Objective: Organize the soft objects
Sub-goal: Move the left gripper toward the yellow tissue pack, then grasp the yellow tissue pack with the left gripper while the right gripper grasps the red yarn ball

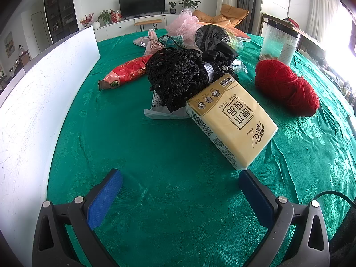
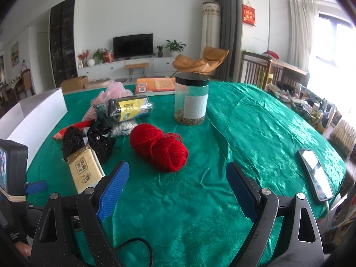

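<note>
Where clutter piles, tissue pack (image 1: 231, 120) marked 原木纯品, bag roll (image 2: 131, 108) labelled KEWEIDI

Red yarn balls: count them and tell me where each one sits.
2. The red yarn balls touch each other on the green tablecloth, in front of the clear jar: the far ball and the near ball.

Both views are bright with daylight from the right, where the window (image 2: 338, 42) blows out to white. The satin tablecloth (image 2: 255, 120) shows shiny glare along its creases, and the white board (image 1: 33, 102) is nearly overexposed. Shadows under objects are soft and short. Fisheye distortion bends the edges, with dark vignetted corners. Focus stays fairly sharp throughout.
</note>
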A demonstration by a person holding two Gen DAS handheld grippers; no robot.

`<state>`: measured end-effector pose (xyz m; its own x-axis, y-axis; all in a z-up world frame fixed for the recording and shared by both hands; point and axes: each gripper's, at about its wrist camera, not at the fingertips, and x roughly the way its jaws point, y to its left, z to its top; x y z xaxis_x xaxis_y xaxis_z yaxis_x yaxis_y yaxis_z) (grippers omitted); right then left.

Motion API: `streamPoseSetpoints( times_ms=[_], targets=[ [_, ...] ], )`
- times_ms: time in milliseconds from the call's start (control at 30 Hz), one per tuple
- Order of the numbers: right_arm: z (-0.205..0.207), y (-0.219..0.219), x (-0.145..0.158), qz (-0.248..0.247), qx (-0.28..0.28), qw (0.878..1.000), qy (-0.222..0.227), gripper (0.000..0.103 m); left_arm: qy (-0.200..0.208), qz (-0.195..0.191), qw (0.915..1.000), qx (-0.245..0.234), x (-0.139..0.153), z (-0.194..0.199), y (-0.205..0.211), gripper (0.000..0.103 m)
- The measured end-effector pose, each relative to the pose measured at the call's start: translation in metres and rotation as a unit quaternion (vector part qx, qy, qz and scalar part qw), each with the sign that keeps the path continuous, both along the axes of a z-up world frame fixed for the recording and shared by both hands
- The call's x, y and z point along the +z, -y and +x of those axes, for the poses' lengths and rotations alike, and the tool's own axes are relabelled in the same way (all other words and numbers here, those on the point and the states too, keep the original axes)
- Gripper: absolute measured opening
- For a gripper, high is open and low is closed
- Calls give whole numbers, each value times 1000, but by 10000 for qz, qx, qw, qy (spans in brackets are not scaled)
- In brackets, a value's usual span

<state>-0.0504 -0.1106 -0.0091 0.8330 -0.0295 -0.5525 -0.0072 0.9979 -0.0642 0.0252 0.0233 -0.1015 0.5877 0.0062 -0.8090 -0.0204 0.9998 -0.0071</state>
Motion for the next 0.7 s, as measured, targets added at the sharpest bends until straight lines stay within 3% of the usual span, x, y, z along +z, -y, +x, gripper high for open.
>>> streamPoseSetpoints(
  times_ms=[400, 567, 700],
  targets=[
    [0, 0, -1, 20, -6, 10000, -14, 91, -85, -52, 9997, -221, 3, -3, -1, 103],
    [-1, -1, -2, 37, 0, 10000, -23, 91, 201, -862, 9951, -442, 26, -5, 2, 103],
    [-6, -1, -3, 83, -21, 10000, 41, 91, 207, -1085, 9933, -335, 35, 23, 19, 103]
  ],
)
